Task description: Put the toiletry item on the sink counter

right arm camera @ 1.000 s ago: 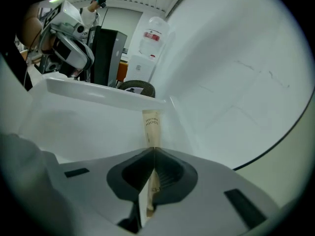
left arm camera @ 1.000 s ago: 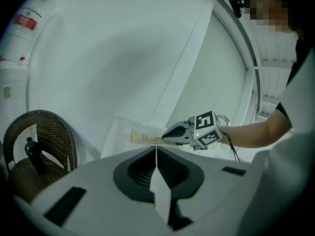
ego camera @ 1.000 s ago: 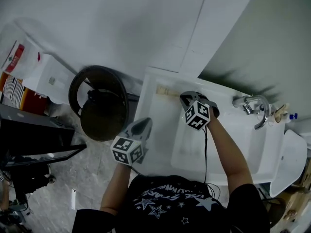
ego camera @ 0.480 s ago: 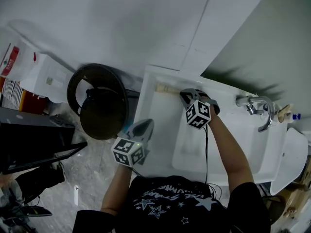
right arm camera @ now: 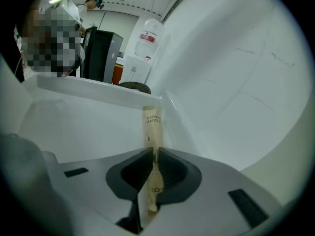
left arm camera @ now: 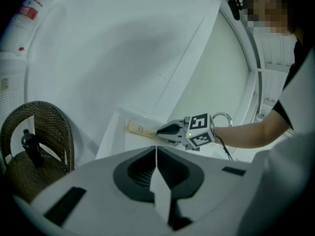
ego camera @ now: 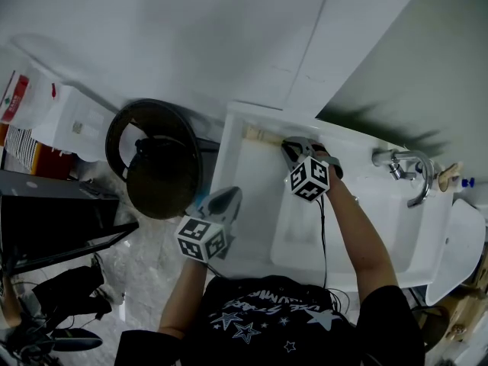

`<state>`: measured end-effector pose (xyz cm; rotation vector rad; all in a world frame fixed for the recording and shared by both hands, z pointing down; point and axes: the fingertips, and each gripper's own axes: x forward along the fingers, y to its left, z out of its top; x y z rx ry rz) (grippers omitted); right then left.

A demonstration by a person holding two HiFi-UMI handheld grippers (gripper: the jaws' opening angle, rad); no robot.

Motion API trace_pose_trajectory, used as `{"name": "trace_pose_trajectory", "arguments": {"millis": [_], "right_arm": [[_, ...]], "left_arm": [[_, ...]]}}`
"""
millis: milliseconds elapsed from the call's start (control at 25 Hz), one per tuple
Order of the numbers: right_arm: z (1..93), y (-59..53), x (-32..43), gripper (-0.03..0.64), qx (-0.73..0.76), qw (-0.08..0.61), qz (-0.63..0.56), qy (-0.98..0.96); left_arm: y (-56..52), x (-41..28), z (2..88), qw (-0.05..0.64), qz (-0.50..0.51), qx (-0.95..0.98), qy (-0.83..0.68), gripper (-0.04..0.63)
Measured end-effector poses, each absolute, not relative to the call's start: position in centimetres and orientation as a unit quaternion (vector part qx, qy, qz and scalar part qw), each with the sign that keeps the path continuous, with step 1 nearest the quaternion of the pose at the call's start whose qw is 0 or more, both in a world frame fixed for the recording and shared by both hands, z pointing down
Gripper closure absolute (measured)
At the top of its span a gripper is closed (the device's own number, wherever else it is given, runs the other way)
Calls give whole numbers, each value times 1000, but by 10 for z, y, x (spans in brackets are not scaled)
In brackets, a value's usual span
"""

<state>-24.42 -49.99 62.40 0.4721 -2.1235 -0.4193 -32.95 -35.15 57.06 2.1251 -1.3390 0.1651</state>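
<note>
The white table [ego camera: 238, 204] round the sink carries the toothbrush packet [right arm camera: 152, 124], which seems to lie along its back edge. The right gripper [right arm camera: 151, 155] pinches the near end, jaws narrow and just opening, likely to release. The left gripper [left arm camera: 156, 154], jaws together and empty, hangs aside.

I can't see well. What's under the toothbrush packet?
Under the far end of the toothbrush packet is the sink counter. The right gripper holds the near end in its jaws, hiding what's below.

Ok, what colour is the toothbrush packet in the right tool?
The toothbrush packet is tan, like kraft paper, with dark print; clearest in the right gripper view.
</note>
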Motion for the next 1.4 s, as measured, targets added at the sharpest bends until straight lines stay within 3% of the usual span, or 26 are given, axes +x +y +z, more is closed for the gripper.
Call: {"name": "trace_pose_trajectory", "arguments": {"millis": [160, 920, 1400], "right_arm": [[628, -498, -244, 511, 187, 454, -166, -855], [596, -485, -228, 500, 231, 412, -139, -870], [561, -423, -198, 507, 210, 378, -138, -891]], "left_arm": [[-351, -328, 570, 310, 60, 804, -505, 575], [-339, -320, 556, 295, 61, 806, -510, 575], [-304, -283, 527, 262, 57, 796, -542, 575]]}}
